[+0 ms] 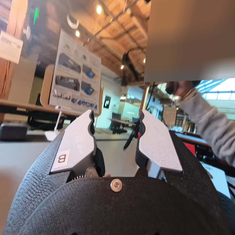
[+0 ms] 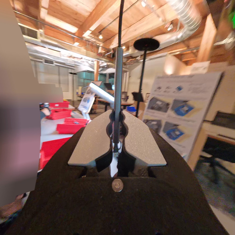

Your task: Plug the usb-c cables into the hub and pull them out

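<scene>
My right gripper (image 2: pixel 117 112) is shut on a slim grey hub (image 2: pixel 118 82), which stands edge-on and upright between the fingers. A black cable (image 2: pixel 120 22) runs up from the hub's top end. A small dark plug (image 2: pixel 115 149) sits at its lower end, inside the jaws. My left gripper (image 1: pixel 117 113) is open and empty, tilted up over a pale tabletop (image 1: pixel 19 159). A thin black cable end (image 1: pixel 131 137) hangs blurred just beyond its right finger. A person's hand (image 1: pixel 178 89) in a grey sleeve (image 1: pixel 209 120) is raised at the right.
A poster board on a stand (image 1: pixel 76 76) is ahead left of the left gripper and shows right of the right gripper (image 2: pixel 178 108). Red bins (image 2: pixel 68 125) lie on a table at the left. A black floor lamp (image 2: pixel 146 44) stands behind. One gripper's finger ends stand about 35 cm off the other's.
</scene>
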Demonstrator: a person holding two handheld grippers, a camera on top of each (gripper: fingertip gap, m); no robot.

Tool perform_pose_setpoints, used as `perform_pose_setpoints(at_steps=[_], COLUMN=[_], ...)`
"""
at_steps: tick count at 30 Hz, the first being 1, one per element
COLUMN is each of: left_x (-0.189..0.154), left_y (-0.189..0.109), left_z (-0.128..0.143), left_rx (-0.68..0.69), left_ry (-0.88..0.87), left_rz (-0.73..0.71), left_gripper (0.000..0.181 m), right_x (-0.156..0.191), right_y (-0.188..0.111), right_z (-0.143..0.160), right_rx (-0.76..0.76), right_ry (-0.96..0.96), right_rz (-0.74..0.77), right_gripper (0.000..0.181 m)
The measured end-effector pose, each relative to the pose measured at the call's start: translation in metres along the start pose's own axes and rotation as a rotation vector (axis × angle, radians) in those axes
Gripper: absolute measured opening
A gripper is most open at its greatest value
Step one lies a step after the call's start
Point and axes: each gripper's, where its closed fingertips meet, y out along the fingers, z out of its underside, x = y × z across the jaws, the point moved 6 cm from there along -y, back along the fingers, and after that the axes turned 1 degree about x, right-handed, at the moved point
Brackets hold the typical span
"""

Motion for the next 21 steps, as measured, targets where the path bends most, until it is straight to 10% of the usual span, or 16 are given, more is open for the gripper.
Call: perform_pose_setpoints(at_steps=[3,11,21], left_x=[0.001,0.002,0.005], left_y=[0.004,0.004,0.002], left_z=[0.019,0.030,0.029], left_rx=[0.192,0.190,0.156], left_ry=[-0.011,-0.034,-0.069], left_rz=[-0.002,-0.007,0.006], left_gripper=[0.069,0.071,0.069], right_x=[-0.026,-0.080,-0.160], right_y=[-0.011,-0.060,-0.145], right_z=[-0.057,-0.172,-0.161], right_rx=[-0.047,-0.095,-0.018], right_ry=[-0.108,-0.270,-0.336], right_rz=[0.122,0.385,0.695], right_gripper=[0.008,0.009,0.008])
